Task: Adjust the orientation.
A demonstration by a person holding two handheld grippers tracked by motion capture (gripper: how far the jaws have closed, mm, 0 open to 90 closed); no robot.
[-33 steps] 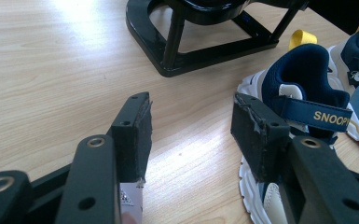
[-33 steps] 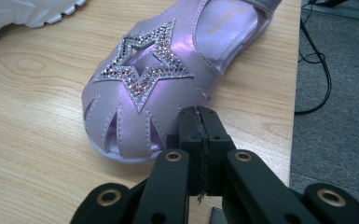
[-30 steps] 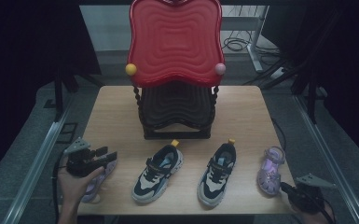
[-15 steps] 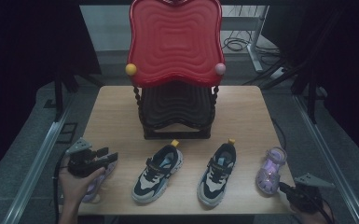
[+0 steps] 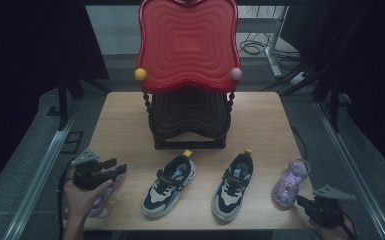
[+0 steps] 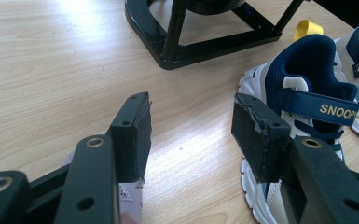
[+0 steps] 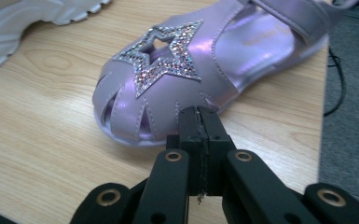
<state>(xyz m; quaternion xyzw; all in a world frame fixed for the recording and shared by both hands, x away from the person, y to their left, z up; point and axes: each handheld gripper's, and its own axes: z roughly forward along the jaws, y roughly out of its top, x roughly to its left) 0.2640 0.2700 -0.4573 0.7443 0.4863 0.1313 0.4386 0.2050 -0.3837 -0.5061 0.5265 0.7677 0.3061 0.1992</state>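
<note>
Down at the table's near right corner, the right gripper [image 7: 200,116] is clenched with its pads pressed flat together and nothing between them. Its tip sits just at the toe of a purple sandal [image 7: 186,79] with a glittery star on top; whether it touches the toe is hard to tell. The sandal's heel strap is cut off at the top edge of the right gripper view, and the hand behind the gripper is mostly out of frame in the high view.

The left gripper [image 5: 111,169] hovers at the near left corner with its jaws released and wide apart, only bare wooden table [image 6: 51,70] between them. A second purple sandal [image 5: 102,196] lies under that hand, largely hidden by it; in the left gripper view a mere sliver of it peeks out beneath the left jaw.

Between the two sandals stand two navy-and-white sneakers [image 5: 170,184], toes toward the person. Behind them is a black shoe rack [image 5: 190,122] with a red wavy top [image 5: 187,45]; its lower shelf is in shadow, and its contents cannot be made out.
</note>
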